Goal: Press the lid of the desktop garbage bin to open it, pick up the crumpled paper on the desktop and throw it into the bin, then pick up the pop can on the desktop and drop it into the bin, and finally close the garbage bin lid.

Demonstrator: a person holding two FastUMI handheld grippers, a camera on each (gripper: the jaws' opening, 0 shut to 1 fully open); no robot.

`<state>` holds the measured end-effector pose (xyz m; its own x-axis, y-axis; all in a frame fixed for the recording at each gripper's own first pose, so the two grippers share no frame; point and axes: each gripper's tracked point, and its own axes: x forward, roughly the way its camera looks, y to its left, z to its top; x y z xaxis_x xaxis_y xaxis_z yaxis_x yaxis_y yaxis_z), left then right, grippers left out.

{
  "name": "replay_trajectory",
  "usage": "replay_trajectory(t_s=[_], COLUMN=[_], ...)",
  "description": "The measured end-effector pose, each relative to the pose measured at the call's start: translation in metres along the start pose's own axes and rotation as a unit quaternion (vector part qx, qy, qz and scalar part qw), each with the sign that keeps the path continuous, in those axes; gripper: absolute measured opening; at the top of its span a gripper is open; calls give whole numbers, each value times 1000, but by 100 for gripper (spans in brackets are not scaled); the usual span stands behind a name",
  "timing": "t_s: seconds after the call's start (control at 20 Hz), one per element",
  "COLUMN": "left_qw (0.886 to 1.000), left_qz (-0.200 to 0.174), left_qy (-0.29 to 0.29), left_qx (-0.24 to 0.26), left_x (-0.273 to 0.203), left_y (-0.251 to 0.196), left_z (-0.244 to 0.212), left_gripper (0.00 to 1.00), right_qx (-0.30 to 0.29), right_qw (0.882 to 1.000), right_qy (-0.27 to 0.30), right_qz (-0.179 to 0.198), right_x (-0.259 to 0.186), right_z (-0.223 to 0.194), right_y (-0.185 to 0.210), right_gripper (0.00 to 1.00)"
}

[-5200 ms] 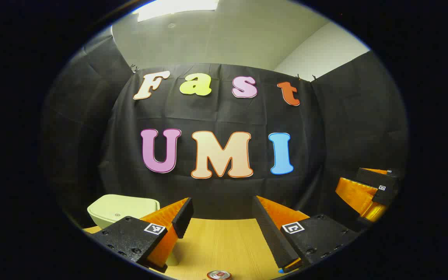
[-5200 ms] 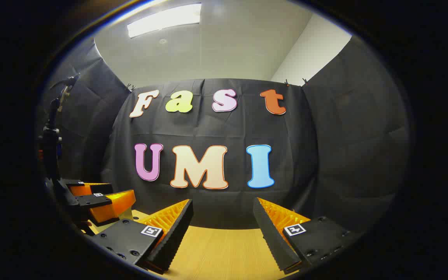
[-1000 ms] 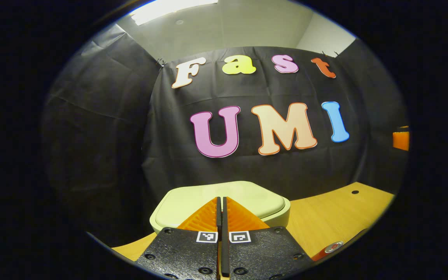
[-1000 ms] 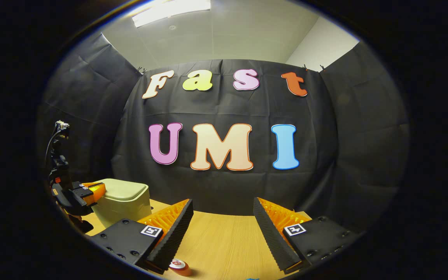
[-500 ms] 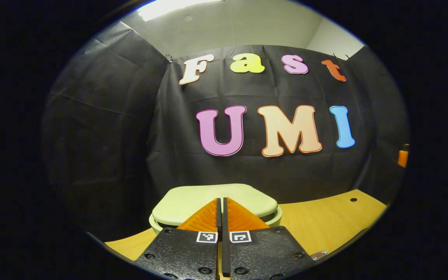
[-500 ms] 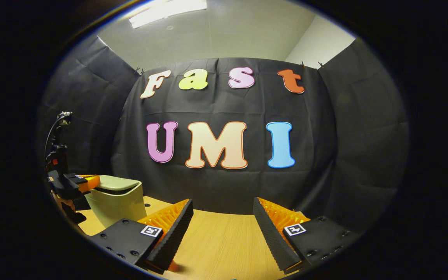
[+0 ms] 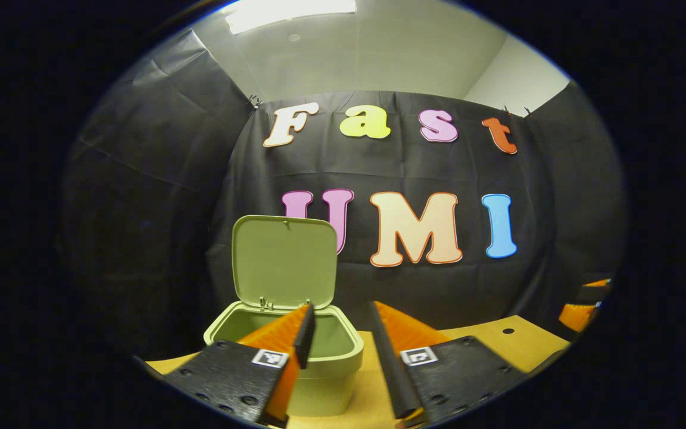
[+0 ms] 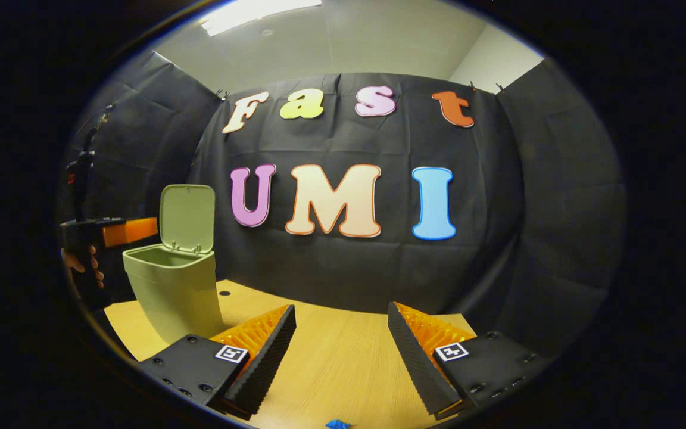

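Note:
The pale green desktop bin (image 7: 325, 363) stands on the wooden table with its lid (image 7: 284, 261) swung upright, so the inside shows. My left gripper (image 7: 340, 325) is open just in front of the bin's near right rim and holds nothing. In the right gripper view the bin (image 8: 171, 293) and its raised lid (image 8: 187, 217) are at the far left. There my left gripper (image 8: 131, 230) hovers beside the bin's rim, held by a hand (image 8: 84, 266). My right gripper (image 8: 342, 326) is open over the bare table, well to the right of the bin. A small blue thing (image 8: 337, 424) lies at the bottom edge.
The wooden table (image 8: 343, 363) runs back to the black cloth wall, with a small round hole (image 8: 223, 292) behind the bin. In the left gripper view my right gripper (image 7: 584, 304) shows at the far right edge, beyond that same hole (image 7: 508, 330).
The bin's lid has sprung from shut to upright. My left gripper, shut and pressing on the lid before, has drawn back and opened. My right gripper stays open.

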<state>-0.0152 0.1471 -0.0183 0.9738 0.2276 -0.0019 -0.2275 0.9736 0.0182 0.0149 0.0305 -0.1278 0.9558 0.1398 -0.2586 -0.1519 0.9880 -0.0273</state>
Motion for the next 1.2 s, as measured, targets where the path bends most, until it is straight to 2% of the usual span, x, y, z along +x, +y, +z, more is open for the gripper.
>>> replay_trajectory(t_s=[0.05,0.15,0.25,0.3,0.65,0.85,1.2], left_qw=[1000,1000,1000,1000,1000,1000,1000], left_qz=[-1,-3,-3,-4,3,8,17], left_qy=[-3,-3,-1,-2,-9,-12,1], left_qx=[1,4,8,11,21,26,25], left_x=[-3,-9,-16,-18,-33,-40,-44], left_y=[-7,-15,-23,-27,-33,-31,-21], left_z=[2,5,4,6,21,26,21], left_gripper=[65,64,78,86,88,87,87], right_qx=[-1,-4,-6,-7,-12,6,14], right_qw=[1000,999,998,997,985,968,938], right_qy=[10,32,57,70,169,246,343], right_qz=[2,7,12,16,39,52,43], right_x=[-1,0,-1,-1,-9,-27,-56], right_z=[-10,-32,-57,-70,-162,-222,-296], right_y=[-3,-7,-11,-10,-9,-4,-9], right_gripper=[98,98,100,98,98,98,99])
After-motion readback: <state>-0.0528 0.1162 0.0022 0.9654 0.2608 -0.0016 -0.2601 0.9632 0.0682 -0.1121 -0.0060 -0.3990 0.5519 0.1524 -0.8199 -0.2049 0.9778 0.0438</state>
